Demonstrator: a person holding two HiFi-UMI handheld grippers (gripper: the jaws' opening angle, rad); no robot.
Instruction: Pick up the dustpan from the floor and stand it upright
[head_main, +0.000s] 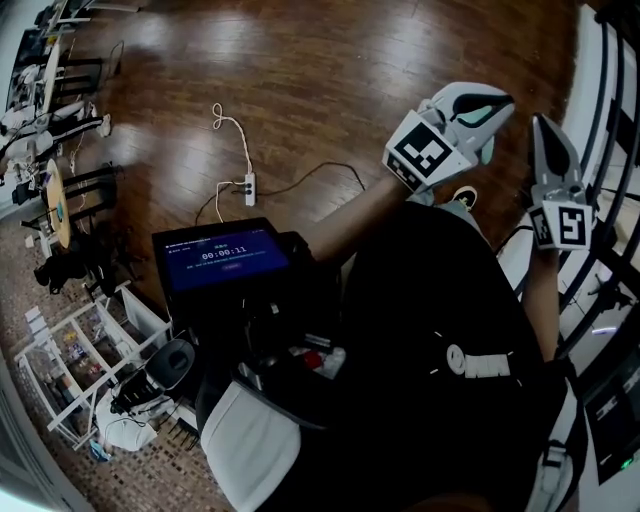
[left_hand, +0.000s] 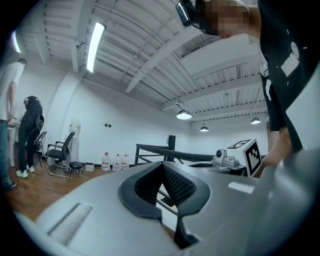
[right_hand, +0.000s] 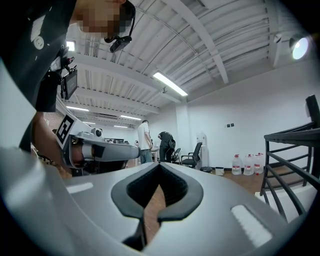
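both grippers point level over the wooden floor (head_main: 300, 80), at two o'clock in the head view: the left gripper (head_main: 492, 100) has its jaws closed on nothing, and the right gripper (head_main: 545, 125), at its three o'clock, is likewise closed and empty (no view shows the dustpan). a power strip (head_main: 250, 188) lies at ten o'clock from the frame's middle.

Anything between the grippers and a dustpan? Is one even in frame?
No dustpan shows in any view, so no path can be judged. The left gripper and right gripper are shut and empty. The nearby floor shows a power strip with cables.
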